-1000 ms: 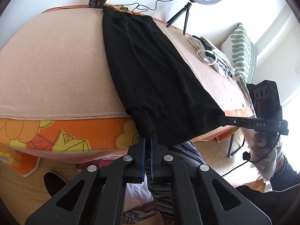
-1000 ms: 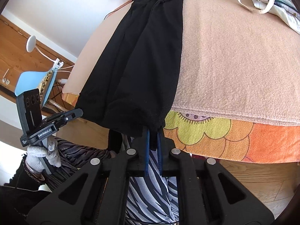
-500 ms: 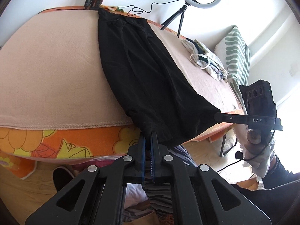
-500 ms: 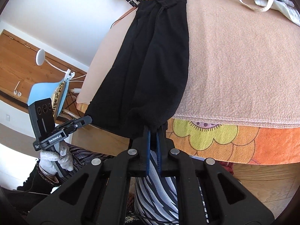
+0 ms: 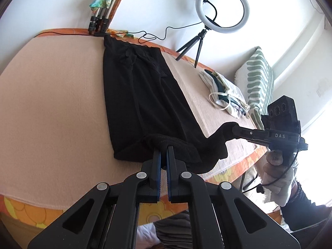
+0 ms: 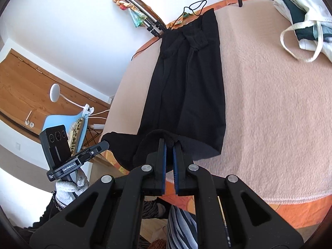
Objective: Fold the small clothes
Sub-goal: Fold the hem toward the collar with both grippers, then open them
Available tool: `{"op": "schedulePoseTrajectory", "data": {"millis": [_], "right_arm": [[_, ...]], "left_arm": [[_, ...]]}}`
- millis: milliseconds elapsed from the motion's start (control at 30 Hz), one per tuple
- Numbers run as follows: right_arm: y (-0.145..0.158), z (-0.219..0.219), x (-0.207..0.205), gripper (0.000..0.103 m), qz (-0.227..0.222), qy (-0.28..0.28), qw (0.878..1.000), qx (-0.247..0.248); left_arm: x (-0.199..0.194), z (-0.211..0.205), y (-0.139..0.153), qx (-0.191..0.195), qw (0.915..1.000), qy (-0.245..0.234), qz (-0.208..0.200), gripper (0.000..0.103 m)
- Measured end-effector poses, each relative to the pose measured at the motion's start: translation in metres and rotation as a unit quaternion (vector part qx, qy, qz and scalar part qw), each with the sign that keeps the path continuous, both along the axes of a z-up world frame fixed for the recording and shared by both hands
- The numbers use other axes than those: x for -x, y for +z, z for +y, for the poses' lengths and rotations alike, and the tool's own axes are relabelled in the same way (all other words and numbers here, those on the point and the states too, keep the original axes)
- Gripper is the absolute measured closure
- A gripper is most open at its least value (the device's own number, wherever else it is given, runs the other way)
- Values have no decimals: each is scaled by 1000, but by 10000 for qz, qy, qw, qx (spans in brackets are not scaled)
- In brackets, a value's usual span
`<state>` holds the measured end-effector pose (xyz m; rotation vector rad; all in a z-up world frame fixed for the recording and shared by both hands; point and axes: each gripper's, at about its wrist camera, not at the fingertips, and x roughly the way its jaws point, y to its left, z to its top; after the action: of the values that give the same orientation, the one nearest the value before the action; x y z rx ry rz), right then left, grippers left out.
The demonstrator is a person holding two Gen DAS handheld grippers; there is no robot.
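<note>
Left gripper: both fingers are clamped on the near hem of the black garment, holding a raised fold of cloth above the blanket. In the right wrist view this gripper appears at the left, its fingertips buried in a stretched corner of the same hem.

Right gripper: fingers pinched on the hem at a second point — the cloth bunches between the 2 blue pads. From the left wrist view the right gripper sits at the right edge, gripping the other hem corner, which is drawn out over the blanket.

Garment position: it lies lengthwise on the blanket, far end near the back edge of the table, near end lifted and folded back over itself. The section between the 2 grip points sags.

Surroundings: a ring light on a small tripod stands at the far edge. A pile of light cloth with a looped strap rests on the blanket, well apart from the garment. A striped cushion stands beyond the table.
</note>
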<state>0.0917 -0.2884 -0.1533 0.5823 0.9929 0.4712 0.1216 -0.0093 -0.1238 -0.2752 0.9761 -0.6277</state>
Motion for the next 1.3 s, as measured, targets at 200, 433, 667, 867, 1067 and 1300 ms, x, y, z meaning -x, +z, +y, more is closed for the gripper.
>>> {"op": "schedulePoseTrajectory", "data": {"millis": [200,433,667,867,1067,1300], "right_arm": [[2,-6,-45,96,55,-185,9998,77],[-12,-9,-93,96,250,-306,9989,248],[-42,-8,-128,96,563,-226,9972,436],[-41,-24,-140,75,624,-409,9966,349],[-13,-28,-115,63,-37,-309,9957,867],[-3,7,-111,63,-464,780,9854,1443]], "left_arm": [[-43,-1,-5,-193,9997,126,-19,100],[-82,-3,-27,-413,9987,257,158,100],[-109,-7,-49,-581,9971,366,330,100],[-121,6,-42,-483,9949,809,368,89],[-109,10,-39,-522,9968,544,281,89],[-96,-15,-39,-786,9967,53,204,89]]}}
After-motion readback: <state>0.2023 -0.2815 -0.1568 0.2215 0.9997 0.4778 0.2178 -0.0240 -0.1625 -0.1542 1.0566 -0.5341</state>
